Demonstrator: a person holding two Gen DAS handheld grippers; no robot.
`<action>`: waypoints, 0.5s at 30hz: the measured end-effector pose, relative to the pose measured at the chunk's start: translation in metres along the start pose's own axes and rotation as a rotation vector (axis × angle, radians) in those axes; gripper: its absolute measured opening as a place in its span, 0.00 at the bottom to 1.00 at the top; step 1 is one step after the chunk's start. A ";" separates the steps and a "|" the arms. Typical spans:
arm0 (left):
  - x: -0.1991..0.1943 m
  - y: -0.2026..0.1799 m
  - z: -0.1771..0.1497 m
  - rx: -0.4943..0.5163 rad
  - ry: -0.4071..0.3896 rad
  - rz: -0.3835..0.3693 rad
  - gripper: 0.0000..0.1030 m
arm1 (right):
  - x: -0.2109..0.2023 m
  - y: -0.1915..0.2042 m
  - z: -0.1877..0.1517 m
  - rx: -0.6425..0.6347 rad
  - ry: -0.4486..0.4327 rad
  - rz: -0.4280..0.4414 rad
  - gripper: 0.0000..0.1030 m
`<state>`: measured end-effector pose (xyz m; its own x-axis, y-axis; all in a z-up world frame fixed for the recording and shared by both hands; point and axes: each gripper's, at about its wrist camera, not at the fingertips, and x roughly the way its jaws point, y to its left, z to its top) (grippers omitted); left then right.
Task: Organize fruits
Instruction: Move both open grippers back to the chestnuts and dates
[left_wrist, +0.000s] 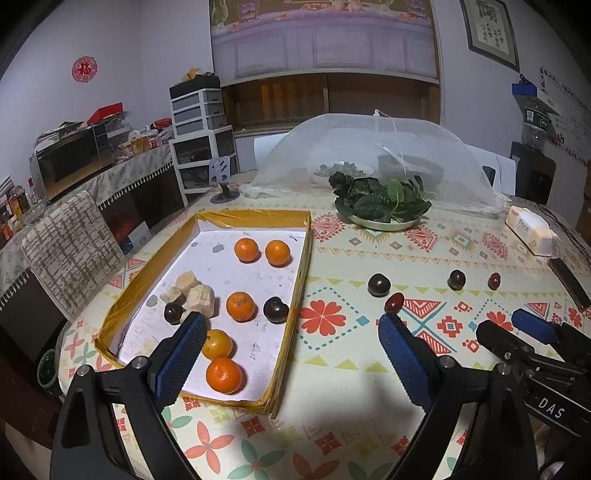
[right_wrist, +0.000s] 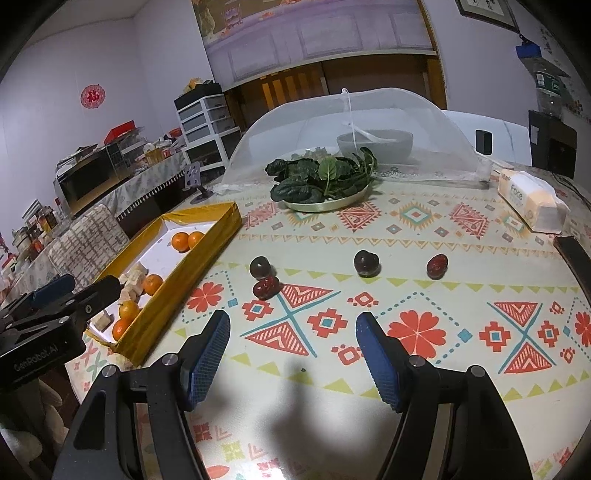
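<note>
L claw (left_wrist: 291, 325) hangs over the worktop (left_wrist: 351, 369); the tray (left_wrist: 291, 317) lies under its L finger and ahead-left. In the tray: 5 oranges, 2 plums, banana chunks (left_wrist: 192, 291) at the L fingertip. R claw (right_wrist: 291, 325) sits beside it, to the R. Ahead of R claw, on the worktop: plum (right_wrist: 261, 267) touching a date (right_wrist: 266, 288), then plum (right_wrist: 366, 263) and date (right_wrist: 437, 266) further R. Plate of greens (right_wrist: 325, 201) beyond, mesh cover (right_wrist: 347, 136) behind it. Tissue pack (right_wrist: 528, 203) far R.
</note>
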<state>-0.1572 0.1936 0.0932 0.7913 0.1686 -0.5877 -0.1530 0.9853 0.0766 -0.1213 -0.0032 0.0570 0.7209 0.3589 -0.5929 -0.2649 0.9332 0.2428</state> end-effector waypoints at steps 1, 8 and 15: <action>0.001 0.001 0.000 -0.001 0.004 -0.001 0.91 | 0.001 0.000 0.000 0.001 0.002 -0.001 0.73; 0.014 0.004 -0.003 -0.006 0.030 -0.013 0.91 | 0.006 -0.006 0.000 0.008 0.019 -0.015 0.73; 0.025 0.016 -0.003 -0.045 0.045 -0.052 0.91 | -0.009 -0.067 0.010 0.072 0.039 -0.100 0.73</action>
<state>-0.1415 0.2137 0.0775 0.7716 0.1147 -0.6257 -0.1399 0.9901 0.0090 -0.1033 -0.0690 0.0535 0.7156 0.2653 -0.6461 -0.1449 0.9613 0.2343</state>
